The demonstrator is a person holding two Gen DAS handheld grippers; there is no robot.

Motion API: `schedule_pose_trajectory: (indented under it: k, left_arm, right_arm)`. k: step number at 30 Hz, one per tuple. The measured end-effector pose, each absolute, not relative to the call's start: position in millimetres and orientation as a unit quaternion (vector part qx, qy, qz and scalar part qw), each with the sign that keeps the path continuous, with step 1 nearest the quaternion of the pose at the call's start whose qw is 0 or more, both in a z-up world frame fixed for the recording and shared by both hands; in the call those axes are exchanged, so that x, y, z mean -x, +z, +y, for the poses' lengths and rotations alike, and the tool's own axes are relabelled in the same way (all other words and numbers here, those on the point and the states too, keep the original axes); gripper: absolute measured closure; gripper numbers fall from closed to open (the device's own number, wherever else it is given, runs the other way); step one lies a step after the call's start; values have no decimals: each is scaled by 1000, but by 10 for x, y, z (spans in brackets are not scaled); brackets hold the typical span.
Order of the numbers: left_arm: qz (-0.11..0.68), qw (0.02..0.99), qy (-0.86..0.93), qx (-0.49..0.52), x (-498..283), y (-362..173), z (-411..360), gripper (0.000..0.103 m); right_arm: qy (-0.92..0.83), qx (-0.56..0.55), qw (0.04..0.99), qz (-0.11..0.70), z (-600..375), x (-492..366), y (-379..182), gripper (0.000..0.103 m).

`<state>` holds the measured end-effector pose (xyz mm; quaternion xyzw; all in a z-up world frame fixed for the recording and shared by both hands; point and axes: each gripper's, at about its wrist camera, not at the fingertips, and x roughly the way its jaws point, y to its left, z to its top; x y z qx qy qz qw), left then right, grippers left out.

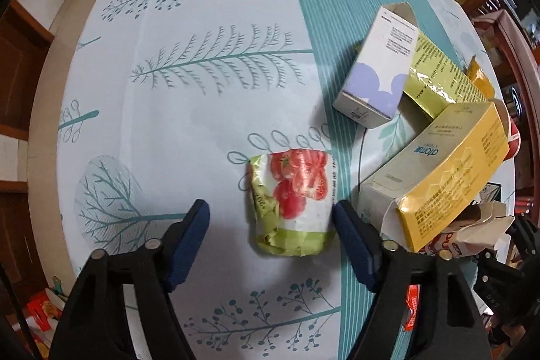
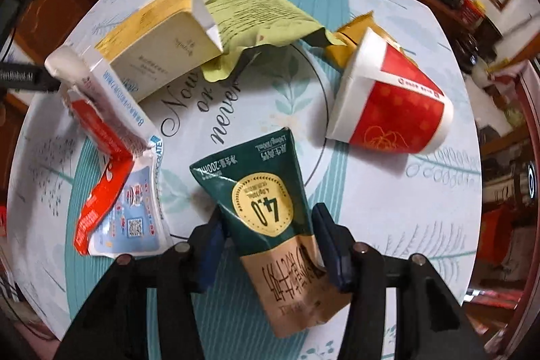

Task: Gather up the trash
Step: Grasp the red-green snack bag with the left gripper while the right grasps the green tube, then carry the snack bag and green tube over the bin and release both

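My left gripper is open around a crumpled tomato-print wrapper lying on the table; the right finger touches its edge, the left finger stands apart. My right gripper is shut on a green and tan milk carton, flattened, held between both blue pads. More trash lies ahead: a red paper cup on its side, a yellow box, a green foil bag and a torn red and blue chocolate wrapper.
A round table with a tree-print cloth bears it all. In the left wrist view a white and purple box, a green box and the yellow box pile at the right. Wooden cabinets stand behind the table.
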<state>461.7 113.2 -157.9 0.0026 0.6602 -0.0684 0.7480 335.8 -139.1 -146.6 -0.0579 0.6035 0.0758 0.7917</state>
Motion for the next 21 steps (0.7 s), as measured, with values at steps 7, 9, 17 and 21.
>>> schedule_pose_trajectory:
  k: [7,9,17,21]
  left_arm:
    - [644,759,-90,-25,-4501,-1533,930,88]
    - [641,762,-91,-19,-4431,-1510,935,90]
    - [626,776,-81,2,-3952,-1174,987,90]
    - [615,784,-85,-17,-3533,-935,983,90]
  right_arm:
    - [77,1,802,593,-1422,-3205,-1365,54]
    - [80,-8,805,588,-1423,-3135,-1314,54]
    - [87,-68,820,562,-1486,-2767,-1066,54]
    - [87,-93,822,555,-1576,-2510,-970,54]
